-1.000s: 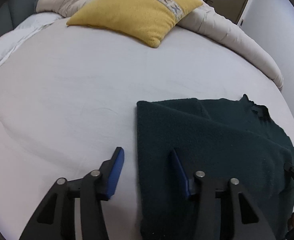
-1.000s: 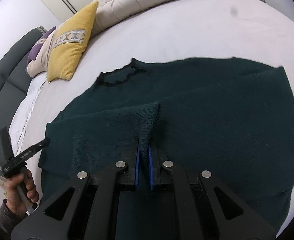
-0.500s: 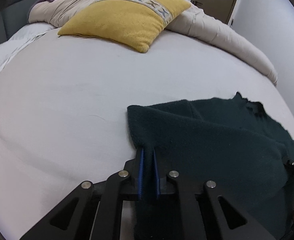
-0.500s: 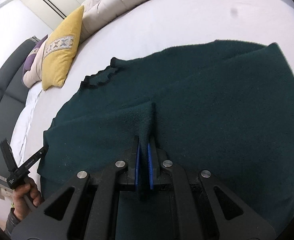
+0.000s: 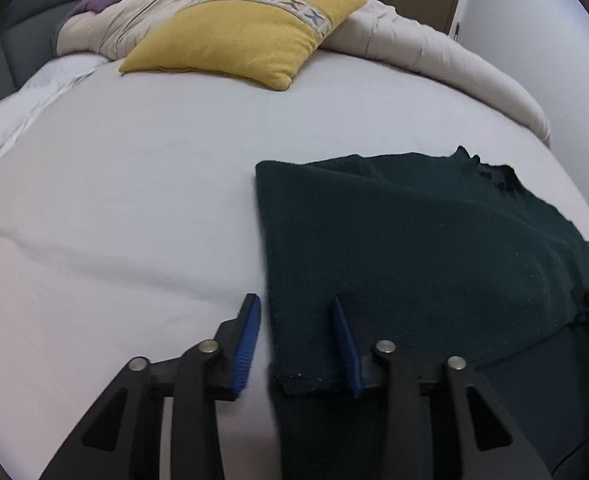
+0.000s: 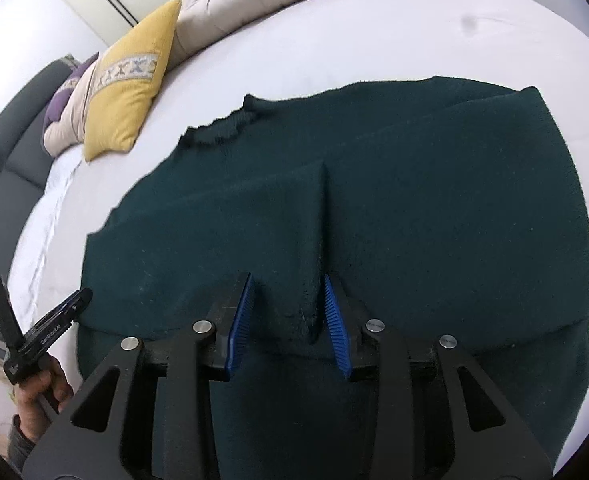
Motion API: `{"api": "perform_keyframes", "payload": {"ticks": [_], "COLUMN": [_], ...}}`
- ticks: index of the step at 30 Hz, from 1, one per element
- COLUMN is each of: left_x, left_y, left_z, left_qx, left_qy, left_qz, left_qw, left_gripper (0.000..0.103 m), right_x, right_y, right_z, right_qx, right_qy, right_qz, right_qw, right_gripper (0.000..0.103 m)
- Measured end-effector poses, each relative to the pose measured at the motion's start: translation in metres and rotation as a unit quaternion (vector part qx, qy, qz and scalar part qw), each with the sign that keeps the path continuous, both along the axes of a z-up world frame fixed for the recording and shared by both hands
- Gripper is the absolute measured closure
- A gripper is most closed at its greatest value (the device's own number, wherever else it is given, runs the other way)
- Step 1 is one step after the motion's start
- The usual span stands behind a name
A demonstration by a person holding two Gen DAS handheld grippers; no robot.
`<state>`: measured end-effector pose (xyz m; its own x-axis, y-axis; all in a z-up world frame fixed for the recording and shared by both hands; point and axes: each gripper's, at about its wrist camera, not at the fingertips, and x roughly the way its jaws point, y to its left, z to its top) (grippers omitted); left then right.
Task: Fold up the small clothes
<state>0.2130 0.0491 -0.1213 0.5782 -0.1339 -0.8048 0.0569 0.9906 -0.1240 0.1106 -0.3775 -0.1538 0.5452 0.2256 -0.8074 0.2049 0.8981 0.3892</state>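
Dark green sweater [image 6: 394,208] lying flat on the white bed sheet [image 5: 134,200], one layer folded over. Left gripper [image 5: 296,340] and right gripper [image 6: 288,314], jaws opening, each straddle a folded edge without pressing it. Yellow pillow [image 5: 246,36] and beige duvet [image 5: 434,52] lie well beyond; nothing obstructs.

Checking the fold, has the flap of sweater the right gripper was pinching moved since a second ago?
Yes. The flap has dropped flat onto the sweater, released between the opening right gripper.
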Motion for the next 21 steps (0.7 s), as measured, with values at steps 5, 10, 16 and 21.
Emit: {"api": "perform_keyframes", "payload": {"ticks": [5,10,16,21], "left_x": [0.002,0.0,0.002,-0.01], "left_y": [0.001,0.001,0.002,0.005], "left_z": [0.003,-0.001,-0.002,0.017], "left_qx": [0.013,0.029,0.034,0.027], "left_qy": [0.0,-0.004,-0.003,-0.024], "left_qz": [-0.01,-0.017,-0.02,0.006], "left_qw": [0.9999,0.9994,0.9992,0.9993], "left_gripper": [0.091,0.091,0.089,0.082], "right_x": [-0.005,-0.014,-0.013,-0.016], "right_y": [-0.009,-0.006,-0.03,-0.026], "right_z": [0.003,0.007,-0.017,-0.003], "right_qx": [0.002,-0.001,0.07,0.028], "right_qy": [0.01,0.005,-0.003,-0.011], "right_qz": [-0.011,-0.015,-0.029,-0.034], "right_qw": [1.0,1.0,0.997,0.999], "right_gripper": [0.096,0.097,0.098,0.096]}}
